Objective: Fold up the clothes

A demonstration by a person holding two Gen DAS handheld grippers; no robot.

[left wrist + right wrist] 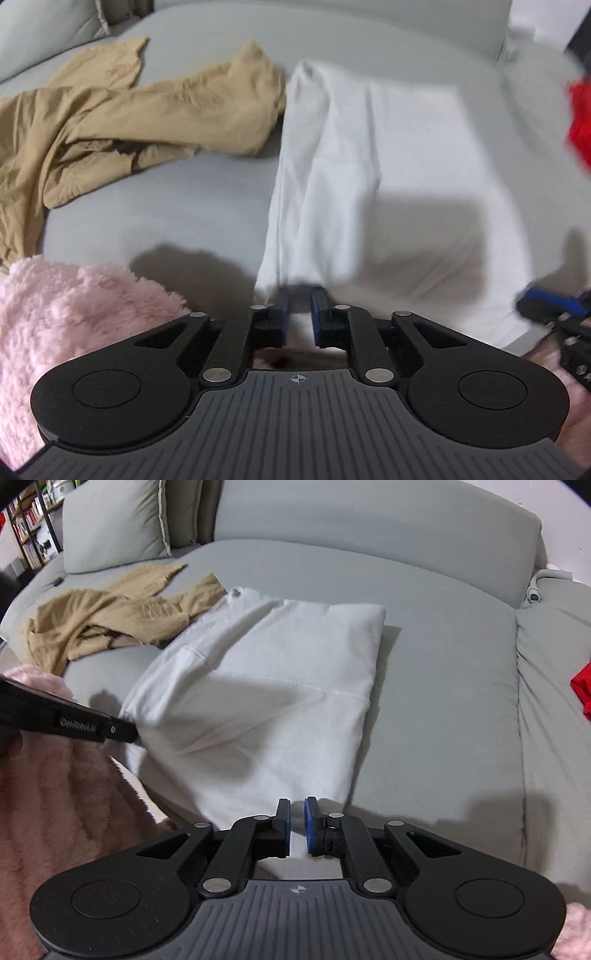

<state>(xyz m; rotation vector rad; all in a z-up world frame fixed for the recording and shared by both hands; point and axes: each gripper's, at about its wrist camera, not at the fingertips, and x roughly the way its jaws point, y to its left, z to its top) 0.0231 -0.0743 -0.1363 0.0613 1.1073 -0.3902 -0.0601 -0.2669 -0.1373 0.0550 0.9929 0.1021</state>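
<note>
Both tongs grip the white garment's near hem: left gripper (300,295) at its left corner, right gripper (297,808) at its right. White garment (266,686) lies folded on the grey sofa (424,657), beside 1 tan garment (107,627).

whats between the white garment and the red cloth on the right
Only bare grey sofa between the white garment and the red cloth, clearest in the right wrist view.

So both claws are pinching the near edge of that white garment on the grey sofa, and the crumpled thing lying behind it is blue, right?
Not quite: the crumpled garment behind it is tan, not blue, as the right wrist view shows. The rest holds: the left claw and right claw both pinch the near edge of the white garment on the grey sofa.
</note>
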